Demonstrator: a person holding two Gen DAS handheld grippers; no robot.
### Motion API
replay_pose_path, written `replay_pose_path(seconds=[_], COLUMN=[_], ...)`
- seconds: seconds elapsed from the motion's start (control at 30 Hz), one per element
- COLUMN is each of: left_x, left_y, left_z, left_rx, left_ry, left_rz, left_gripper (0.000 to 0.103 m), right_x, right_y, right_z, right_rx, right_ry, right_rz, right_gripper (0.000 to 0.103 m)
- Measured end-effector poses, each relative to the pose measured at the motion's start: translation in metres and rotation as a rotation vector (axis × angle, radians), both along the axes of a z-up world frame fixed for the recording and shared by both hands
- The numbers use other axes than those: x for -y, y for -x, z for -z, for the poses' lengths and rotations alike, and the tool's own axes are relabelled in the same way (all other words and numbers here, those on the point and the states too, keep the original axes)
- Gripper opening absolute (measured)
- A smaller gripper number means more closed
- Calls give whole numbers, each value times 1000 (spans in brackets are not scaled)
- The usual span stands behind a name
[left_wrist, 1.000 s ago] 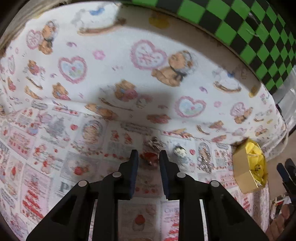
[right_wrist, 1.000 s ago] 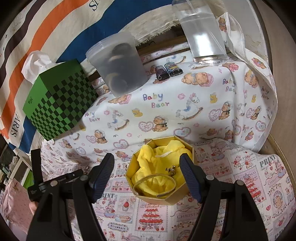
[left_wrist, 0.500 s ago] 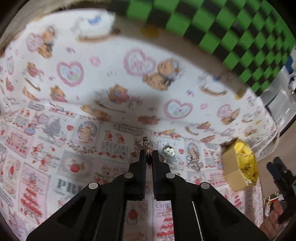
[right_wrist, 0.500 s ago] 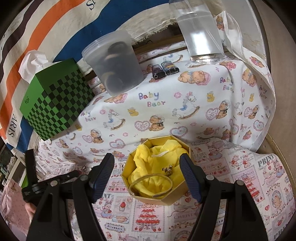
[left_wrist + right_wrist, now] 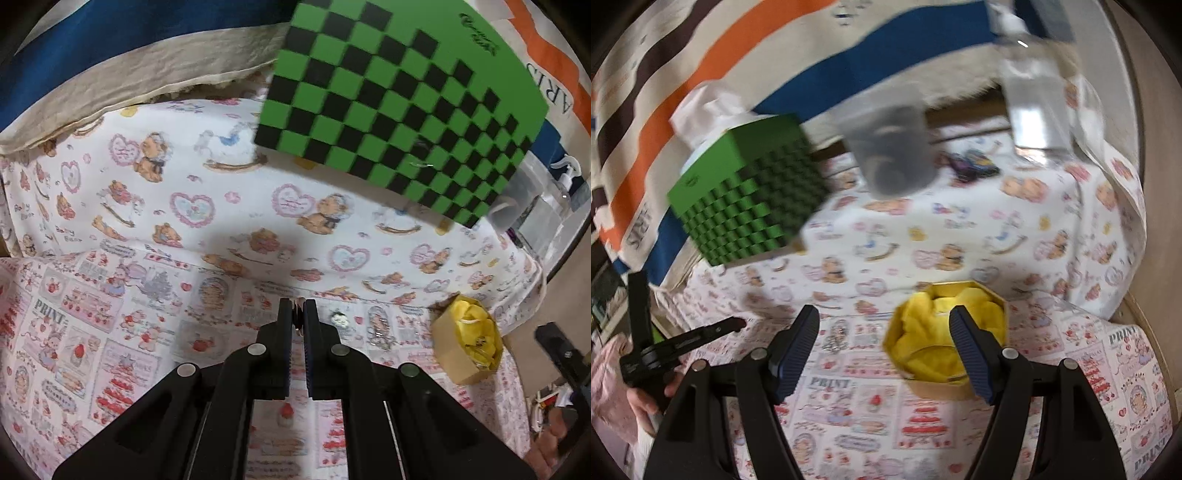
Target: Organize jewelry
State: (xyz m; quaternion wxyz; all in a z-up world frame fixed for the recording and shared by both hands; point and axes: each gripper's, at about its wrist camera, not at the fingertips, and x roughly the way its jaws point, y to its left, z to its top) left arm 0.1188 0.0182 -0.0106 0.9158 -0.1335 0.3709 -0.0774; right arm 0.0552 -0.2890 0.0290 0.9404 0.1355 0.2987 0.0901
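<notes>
— Left gripper (image 5: 297, 303): what did you log?

— Its jaws had drawn nearly together since a second earlier, when they stood apart around a small jewelry piece (image 5: 297, 314) on the printed cloth (image 5: 110, 332). At this moment only a sliver of that piece showed in the narrow slot between the fingertips; I took it as pinched. The view had also swung upward, so I judged the piece was lifted off the cloth, though the contact itself was hidden.

— And what was left on the table?

— Two more items lay just to the right of the tips: a small pale trinket (image 5: 339, 318) and, beyond it, a silvery chain cluster (image 5: 380, 334). Both looked untouched.

— The box?

— The yellow-lined box (image 5: 947, 339) sat open farther right, well apart from the left gripper. A ring-like band and a small charm seen inside it half a second earlier were blurred now; I couldn't confirm them.

— The right gripper (image 5: 884, 338)?

— Spread wide, holding nothing, one finger in front of the box. Its camera was smeared with motion, so it had shifted.

— Meaning for the job?

— My reading: pickup done, carry to the box next. A thin grip on something that small could slip on the way.

— The green checkered box (image 5: 399, 110)?

— At the back, out of the path.
</notes>
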Motion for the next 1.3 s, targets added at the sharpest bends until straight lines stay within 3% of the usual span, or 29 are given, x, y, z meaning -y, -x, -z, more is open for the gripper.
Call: replay_pose_path(seconds=[0.1, 0.23, 0.4, 0.63, 0.8, 1.03, 1.13, 1.3], left_x=[-8, -32, -56, -64, -63, -70, -70, -66], left_y=[-7, -15, -16, -17, -23, -28, -30, -26], left_z=[9, 17, 19, 22, 26, 33, 37, 33], left_rx=[-17, -53, -67, -77, -87, -114, -128, -99], left_ry=[13, 80, 121, 116, 115, 112, 152, 106], left_rz=[-26, -67, -111, -121, -137, -161, -150, -158], left_gripper=[5, 5, 5, 5, 5, 5, 5, 5], right_x=[-18, -57, -112, -164, -205, -224, -231, -234], right_y=[-5, -28, -57, -95, -107, -120, -122, -130], right_z=[-8, -3, 17, 49, 66, 82, 87, 97], right_rx=[14, -47, -126, -218, -233, -263, -270, -304], right_ry=[46, 77, 114, 176, 298, 337, 380, 379], right_rz=[5, -80, -185, -195, -283, -324, -315, -296], right_gripper=[71, 69, 54, 39, 27, 22, 21, 18])
